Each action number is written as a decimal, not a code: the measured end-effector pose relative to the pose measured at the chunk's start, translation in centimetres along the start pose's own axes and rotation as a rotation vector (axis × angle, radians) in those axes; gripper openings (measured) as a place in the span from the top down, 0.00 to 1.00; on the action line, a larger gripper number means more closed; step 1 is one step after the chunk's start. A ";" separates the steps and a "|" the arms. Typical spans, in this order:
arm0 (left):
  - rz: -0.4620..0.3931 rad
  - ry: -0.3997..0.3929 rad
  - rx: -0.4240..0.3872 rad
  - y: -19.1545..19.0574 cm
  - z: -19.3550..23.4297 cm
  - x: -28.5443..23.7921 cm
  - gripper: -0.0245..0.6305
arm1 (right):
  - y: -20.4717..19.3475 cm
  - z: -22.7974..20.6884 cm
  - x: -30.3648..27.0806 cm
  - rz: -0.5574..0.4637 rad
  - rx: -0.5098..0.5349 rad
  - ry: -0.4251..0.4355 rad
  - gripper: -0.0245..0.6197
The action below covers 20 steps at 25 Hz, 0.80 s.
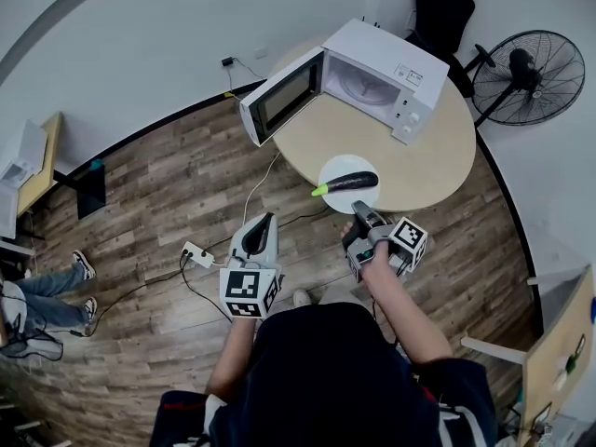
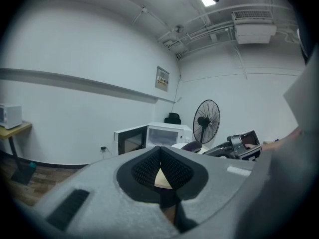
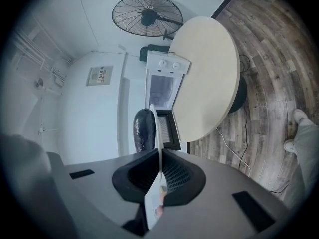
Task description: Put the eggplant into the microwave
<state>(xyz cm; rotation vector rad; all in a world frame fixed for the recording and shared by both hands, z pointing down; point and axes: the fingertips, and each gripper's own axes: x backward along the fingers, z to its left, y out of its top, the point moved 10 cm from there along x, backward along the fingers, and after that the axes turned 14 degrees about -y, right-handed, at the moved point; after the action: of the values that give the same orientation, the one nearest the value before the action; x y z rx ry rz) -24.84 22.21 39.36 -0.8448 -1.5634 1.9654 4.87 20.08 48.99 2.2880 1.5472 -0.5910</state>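
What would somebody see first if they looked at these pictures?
A dark purple eggplant lies on a white plate, which the right claw holds by its rim near the front edge of the round table. Behind it on the table stands a white microwave with its door wide open.

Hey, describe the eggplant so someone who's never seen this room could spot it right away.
Start at the round beige table with the open white microwave on it. At its near edge, the right gripper clamps the rim of a white plate. The eggplant lies alone on that plate: long, glossy, dark purple, with a bright green stem end.
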 end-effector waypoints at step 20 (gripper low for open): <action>0.051 -0.093 0.021 1.4 4.7 -12.1 0.94 | 7.6 2.8 -8.0 -0.013 -0.078 -0.011 0.93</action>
<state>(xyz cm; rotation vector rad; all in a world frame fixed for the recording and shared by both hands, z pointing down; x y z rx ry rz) -19.93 10.23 40.71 -0.8027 -1.5840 2.0809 8.89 9.56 50.75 2.2156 1.5531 -0.5365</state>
